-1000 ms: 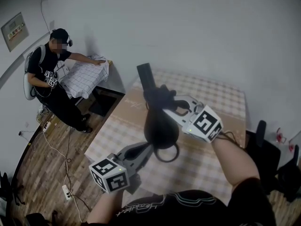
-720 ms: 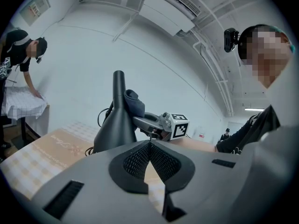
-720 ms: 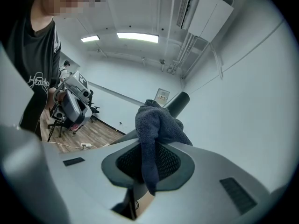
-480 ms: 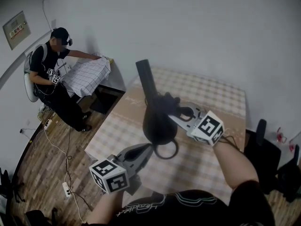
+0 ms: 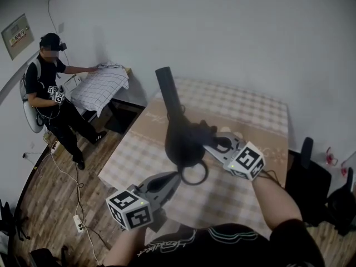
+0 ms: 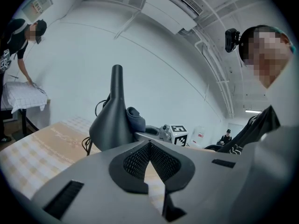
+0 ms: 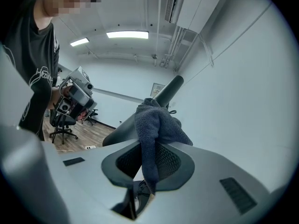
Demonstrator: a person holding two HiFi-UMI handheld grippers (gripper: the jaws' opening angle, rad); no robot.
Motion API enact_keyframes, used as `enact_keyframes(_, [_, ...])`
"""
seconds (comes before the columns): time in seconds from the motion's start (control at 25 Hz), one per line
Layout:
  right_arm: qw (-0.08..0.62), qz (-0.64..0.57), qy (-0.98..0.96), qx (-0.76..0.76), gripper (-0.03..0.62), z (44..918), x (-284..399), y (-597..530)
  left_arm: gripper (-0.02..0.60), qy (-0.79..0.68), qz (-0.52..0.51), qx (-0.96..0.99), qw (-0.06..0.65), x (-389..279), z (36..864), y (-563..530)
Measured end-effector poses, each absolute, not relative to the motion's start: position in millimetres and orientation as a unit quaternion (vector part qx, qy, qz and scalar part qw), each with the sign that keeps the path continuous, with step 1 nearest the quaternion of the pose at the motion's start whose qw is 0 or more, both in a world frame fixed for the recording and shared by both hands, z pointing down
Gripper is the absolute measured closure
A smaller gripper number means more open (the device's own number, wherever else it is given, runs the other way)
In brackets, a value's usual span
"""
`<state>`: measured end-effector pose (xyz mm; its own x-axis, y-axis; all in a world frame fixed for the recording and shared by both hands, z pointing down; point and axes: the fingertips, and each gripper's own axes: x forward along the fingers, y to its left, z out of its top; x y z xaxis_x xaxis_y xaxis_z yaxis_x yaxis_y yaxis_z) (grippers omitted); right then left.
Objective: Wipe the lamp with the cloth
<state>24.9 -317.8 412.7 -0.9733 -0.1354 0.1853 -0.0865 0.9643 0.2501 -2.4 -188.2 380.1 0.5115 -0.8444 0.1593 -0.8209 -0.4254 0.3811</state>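
The black lamp [image 5: 181, 141], with a cone-shaped body and a long neck rising from it, is over the checked table [image 5: 250, 107]. My right gripper [image 5: 208, 139] is shut on a dark blue-grey cloth [image 7: 156, 125] and presses it against the lamp's body [image 7: 122, 129], below the neck. From the left gripper view the cloth [image 6: 134, 119] shows bunched on the lamp's [image 6: 112, 122] right side. My left gripper [image 5: 173, 178] sits low by the lamp's foot, next to a looped cable [image 5: 194, 176]; its jaws [image 6: 150, 167] are together with only a thin slit and nothing visible between them.
Another person [image 5: 47, 88] stands at the far left, leaning over a small table with a checked cover [image 5: 103, 85]. A black office chair [image 5: 306, 174] stands to the right of my table. A power strip and cable [image 5: 78, 224] lie on the wooden floor at left.
The lamp has tipped slightly left and my right gripper has slid down its side towards me with the cloth. The left gripper has hardly moved. The other person has stepped left.
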Motion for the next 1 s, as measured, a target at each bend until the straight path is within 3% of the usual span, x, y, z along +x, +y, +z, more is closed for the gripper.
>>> enact_keyframes(0.36, [0.120,-0.094,-0.986,0.073,0.537,430.1,44.9,-301.3,0.583,-0.502,-0.036,0.836,0.217,4.7,388.3,-174.8])
enact_keyframes(0.64, [0.064,0.049,-0.993,0.082,0.537,414.4,68.9,-275.1,0.583,-0.508,-0.033,0.834,0.212,19.3,387.1,-154.6])
enact_keyframes(1.0, [-0.020,0.049,-0.991,0.126,0.537,352.4,94.4,-261.2,0.583,-0.504,-0.046,0.841,0.192,33.9,380.8,-141.1])
